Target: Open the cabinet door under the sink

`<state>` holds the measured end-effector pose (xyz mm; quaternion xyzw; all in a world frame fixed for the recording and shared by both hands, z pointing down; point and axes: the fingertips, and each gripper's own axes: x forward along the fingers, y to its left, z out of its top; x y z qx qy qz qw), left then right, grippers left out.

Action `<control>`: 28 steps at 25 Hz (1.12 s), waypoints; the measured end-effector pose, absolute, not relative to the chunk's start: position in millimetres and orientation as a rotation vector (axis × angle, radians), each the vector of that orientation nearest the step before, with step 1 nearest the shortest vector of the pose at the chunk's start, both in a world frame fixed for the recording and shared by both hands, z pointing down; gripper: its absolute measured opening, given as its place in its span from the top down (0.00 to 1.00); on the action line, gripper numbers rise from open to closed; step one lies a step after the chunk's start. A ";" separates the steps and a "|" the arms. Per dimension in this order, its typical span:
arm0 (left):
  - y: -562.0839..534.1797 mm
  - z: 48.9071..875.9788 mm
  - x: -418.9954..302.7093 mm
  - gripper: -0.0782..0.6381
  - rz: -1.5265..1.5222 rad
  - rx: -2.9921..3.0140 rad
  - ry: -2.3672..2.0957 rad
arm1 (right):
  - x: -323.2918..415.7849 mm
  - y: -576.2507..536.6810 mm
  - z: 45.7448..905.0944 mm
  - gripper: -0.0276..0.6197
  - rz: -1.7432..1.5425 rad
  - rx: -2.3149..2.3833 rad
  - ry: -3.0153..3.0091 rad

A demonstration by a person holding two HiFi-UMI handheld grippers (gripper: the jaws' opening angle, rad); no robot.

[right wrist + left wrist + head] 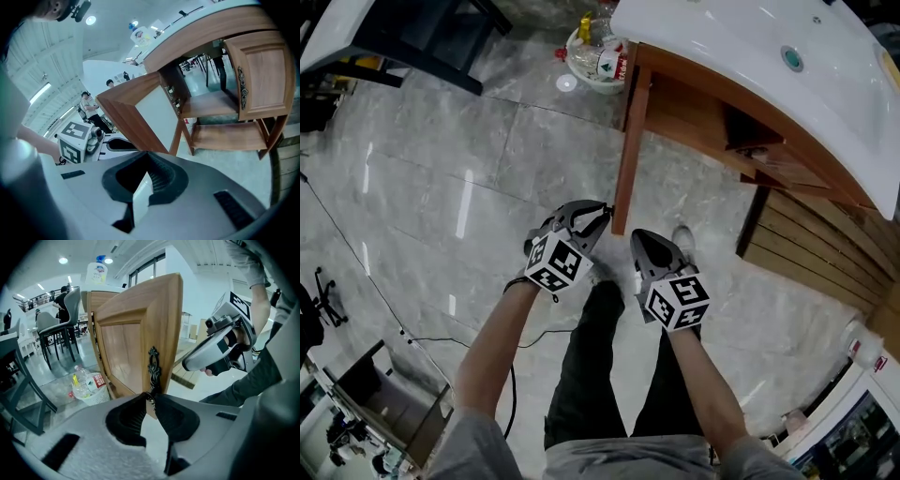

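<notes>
The wooden cabinet (pixel 712 117) stands under the white sink (pixel 741 47). Its left door (pixel 630 150) is swung out towards me and shows edge-on in the head view. In the left gripper view the door (pixel 140 333) fills the middle, with a black ornate handle (pixel 153 366) on it. My left gripper (pixel 150 397) is shut on the lower end of that handle. My right gripper (pixel 652 246) hangs just right of the door, shut with nothing in it. In the right gripper view the open door (pixel 136 112) is at the left, the closed right door (pixel 260 79) further back.
A white basket of bottles (pixel 595 56) sits on the floor left of the cabinet. Black furniture (pixel 422 37) stands at the far left. Wooden slats (pixel 816 244) lie at the right. A cleaner bottle (pixel 97 270) stands on the sink top. Shelves (pixel 225 133) show inside the cabinet.
</notes>
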<state>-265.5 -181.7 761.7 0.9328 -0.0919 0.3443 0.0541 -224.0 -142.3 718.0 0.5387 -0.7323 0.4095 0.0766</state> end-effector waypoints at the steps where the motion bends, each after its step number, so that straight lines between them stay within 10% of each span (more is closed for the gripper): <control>1: -184.5 762.1 -270.3 0.80 1.047 2.831 -0.297 | -227.6 -145.5 717.1 0.94 1.223 1.609 -2.199; 28: -198.9 652.4 -322.9 0.88 0.838 2.718 -0.751 | -253.4 -165.6 637.9 0.94 1.150 1.461 -2.346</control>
